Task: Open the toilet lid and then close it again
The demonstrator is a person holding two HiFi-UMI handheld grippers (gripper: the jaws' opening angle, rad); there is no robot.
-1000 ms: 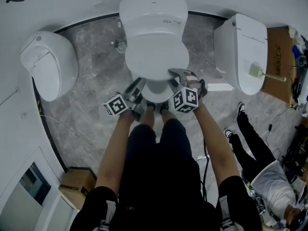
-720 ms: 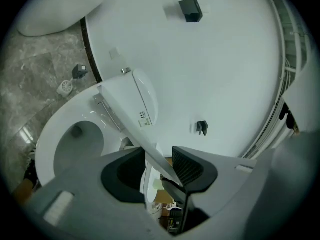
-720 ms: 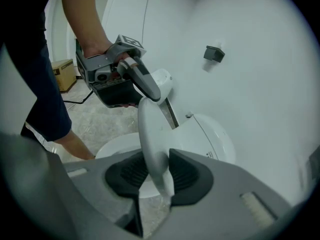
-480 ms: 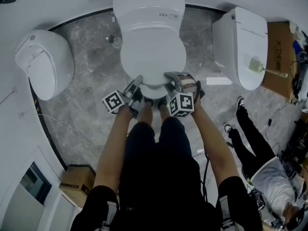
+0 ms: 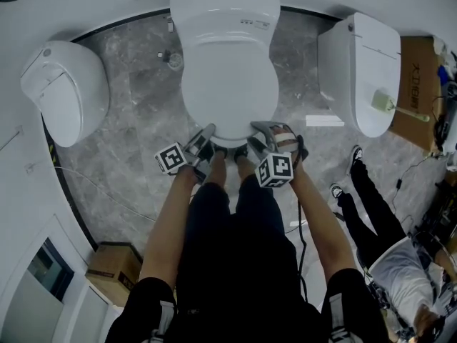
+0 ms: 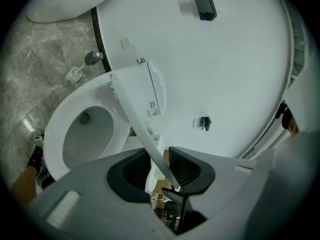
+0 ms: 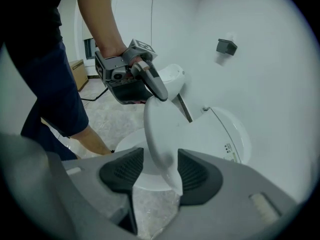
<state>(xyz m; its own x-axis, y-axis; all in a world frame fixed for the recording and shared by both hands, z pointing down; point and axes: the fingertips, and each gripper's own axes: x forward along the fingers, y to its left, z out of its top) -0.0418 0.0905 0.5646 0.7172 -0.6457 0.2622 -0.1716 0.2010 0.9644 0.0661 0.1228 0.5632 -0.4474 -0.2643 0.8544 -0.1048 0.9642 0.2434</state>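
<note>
Toilet lid (image 5: 228, 77) tilted over bowl (image 6: 82, 134), rim inside jaws of left gripper (image 5: 208, 133), closing, and right gripper (image 5: 258, 128), opening.

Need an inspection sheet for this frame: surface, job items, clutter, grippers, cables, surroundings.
surface: grey marbled floor, with a white curved wall behind it.
job's things: middle toilet. Its lid is partly raised, and the bowl shows beneath it.
clutter: cardboard box at lower left. A brush-like tool lies on the right toilet.
grippers: the left gripper is closing with the lid's edge between its pads, not yet pinched. The right gripper is opening with the lid's edge between its pads, gaps on both sides.
cables: thin cable across the floor at left. Black cable beside the right arm.
surroundings: left toilet; second person at lower right.
</note>
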